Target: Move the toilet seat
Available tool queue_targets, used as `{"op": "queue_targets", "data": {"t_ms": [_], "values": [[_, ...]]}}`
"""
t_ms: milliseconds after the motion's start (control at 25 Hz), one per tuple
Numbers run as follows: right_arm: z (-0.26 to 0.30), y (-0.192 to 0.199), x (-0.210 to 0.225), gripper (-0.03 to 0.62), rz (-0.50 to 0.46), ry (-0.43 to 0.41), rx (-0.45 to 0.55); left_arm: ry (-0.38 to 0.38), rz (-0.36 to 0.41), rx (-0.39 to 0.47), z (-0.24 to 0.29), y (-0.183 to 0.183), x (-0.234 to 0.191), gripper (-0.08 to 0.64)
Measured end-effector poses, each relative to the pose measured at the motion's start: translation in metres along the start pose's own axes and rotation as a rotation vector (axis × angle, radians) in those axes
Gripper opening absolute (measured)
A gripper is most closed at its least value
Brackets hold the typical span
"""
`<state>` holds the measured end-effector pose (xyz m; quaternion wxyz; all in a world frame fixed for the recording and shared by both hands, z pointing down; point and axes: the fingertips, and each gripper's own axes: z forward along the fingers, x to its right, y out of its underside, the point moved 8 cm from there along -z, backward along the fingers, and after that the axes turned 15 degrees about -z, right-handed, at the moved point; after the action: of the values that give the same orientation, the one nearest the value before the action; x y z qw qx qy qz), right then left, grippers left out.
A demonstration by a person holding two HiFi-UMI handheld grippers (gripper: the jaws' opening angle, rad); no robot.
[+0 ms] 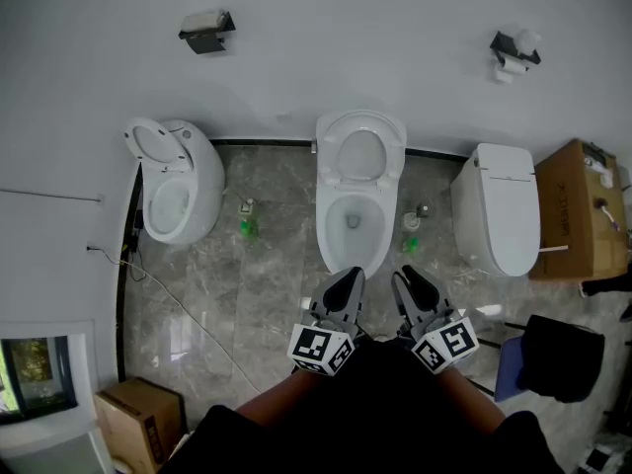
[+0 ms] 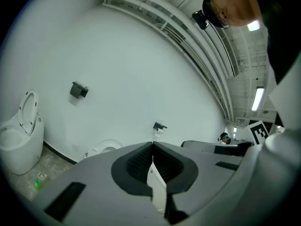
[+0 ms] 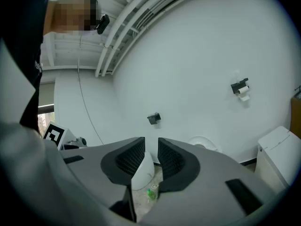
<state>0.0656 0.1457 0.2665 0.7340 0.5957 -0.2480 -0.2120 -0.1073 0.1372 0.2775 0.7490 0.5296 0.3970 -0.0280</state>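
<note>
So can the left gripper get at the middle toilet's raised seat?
Probably yes: the left gripper hangs just before that toilet's bowl, nothing standing between it and the raised seat. Its jaws are shut, so they must open first.

Cardboard box (image 1: 575,205) right; second box (image 1: 141,418) lower left; green bottle (image 1: 248,228) on floor (image 1: 267,294).

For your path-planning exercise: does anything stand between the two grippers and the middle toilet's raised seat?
Nothing visible does: from left gripper and right gripper, only the open bowl lies before the raised seat.
</note>
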Motion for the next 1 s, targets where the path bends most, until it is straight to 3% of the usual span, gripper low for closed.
{"op": "queue_targets", "data": {"t_ms": [160, 360, 560, 680, 800, 1000], "values": [[-0.054, -0.005, -0.003, 0.09, -0.038, 0.017, 0.056, -0.01, 0.062, 0.033, -0.02, 0.021, 0.048, 0.017], [-0.126, 0.002, -0.007, 0.044, -0.001, 0.032, 0.055, -0.056, -0.005, 0.053, -0.049, 0.057, 0.098, 0.015], [-0.182, 0.0, -0.015, 0.037, 0.02, 0.049, 0.081, -0.018, 0.016, 0.067, -0.069, 0.09, 0.156, 0.017], [-0.201, -0.004, -0.018, 0.038, -0.025, 0.066, 0.084, -0.019, 0.014, 0.063, -0.084, 0.11, 0.174, 0.016], [-0.222, -0.004, -0.019, 0.038, -0.055, 0.087, 0.083, -0.024, 0.074, 0.042, -0.096, 0.122, 0.187, 0.017], [-0.234, 0.0, -0.035, 0.038, -0.131, 0.124, 0.058, -0.037, 0.105, 0.123, -0.117, 0.12, 0.189, 0.016]]}}
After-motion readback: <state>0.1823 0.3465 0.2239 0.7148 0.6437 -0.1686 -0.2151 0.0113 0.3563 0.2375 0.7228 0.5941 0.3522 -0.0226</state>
